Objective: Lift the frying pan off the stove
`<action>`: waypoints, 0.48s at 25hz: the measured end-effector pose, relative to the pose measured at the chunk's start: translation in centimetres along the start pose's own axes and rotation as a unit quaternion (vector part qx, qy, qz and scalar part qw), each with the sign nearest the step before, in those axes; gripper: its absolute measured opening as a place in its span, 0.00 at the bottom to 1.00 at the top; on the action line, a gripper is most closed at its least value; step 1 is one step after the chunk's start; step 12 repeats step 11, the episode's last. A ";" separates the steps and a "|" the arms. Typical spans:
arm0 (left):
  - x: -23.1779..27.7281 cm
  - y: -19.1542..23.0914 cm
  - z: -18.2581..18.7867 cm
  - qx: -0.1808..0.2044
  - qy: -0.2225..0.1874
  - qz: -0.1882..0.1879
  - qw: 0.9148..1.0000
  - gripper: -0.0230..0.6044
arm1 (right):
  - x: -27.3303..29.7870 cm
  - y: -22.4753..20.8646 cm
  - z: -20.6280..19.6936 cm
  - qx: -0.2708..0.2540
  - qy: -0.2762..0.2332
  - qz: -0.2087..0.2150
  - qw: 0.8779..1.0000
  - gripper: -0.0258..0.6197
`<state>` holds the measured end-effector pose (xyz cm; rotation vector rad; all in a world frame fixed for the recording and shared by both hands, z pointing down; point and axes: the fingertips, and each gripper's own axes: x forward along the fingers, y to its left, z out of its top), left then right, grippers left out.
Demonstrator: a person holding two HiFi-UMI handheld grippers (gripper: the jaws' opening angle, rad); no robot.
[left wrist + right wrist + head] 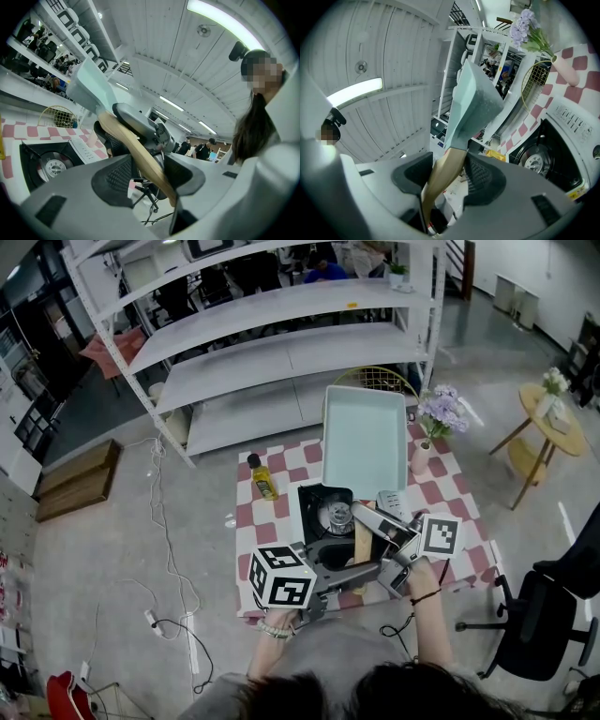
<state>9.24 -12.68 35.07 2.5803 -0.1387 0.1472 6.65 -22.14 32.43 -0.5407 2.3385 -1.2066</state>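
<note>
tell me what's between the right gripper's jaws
The frying pan's wooden handle, gripped by both pads of the right gripper; the right gripper view shows it.

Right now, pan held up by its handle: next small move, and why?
Probably swing the pale green rectangular frying pan sideways, clear of the black gas stove: the left gripper and right gripper both clamp its wooden handle, and the burner is bare.

Left gripper [150, 174]: grey shell, black ribbed pads, black-and-white marker cube [281, 579].
Right gripper [446, 174]: matching grey shell, black ribbed pads, second cube [439, 535].
Wrists: pale beaded bracelet [272, 629] left, thin black band [425, 597] right.
Clothing: grey top [319, 657].
</note>
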 end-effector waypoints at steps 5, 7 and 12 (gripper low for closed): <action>0.1 0.0 0.0 0.000 -0.002 0.003 1.000 0.37 | 0.0 0.0 -0.1 0.000 0.004 0.003 1.000 0.38; 0.0 0.0 0.0 0.001 -0.002 0.004 1.000 0.37 | 0.0 0.0 -0.1 0.002 0.005 0.003 1.000 0.38; 0.1 -0.1 0.2 -0.001 -0.003 0.005 1.000 0.37 | 0.1 0.2 0.1 0.006 0.005 0.005 1.000 0.38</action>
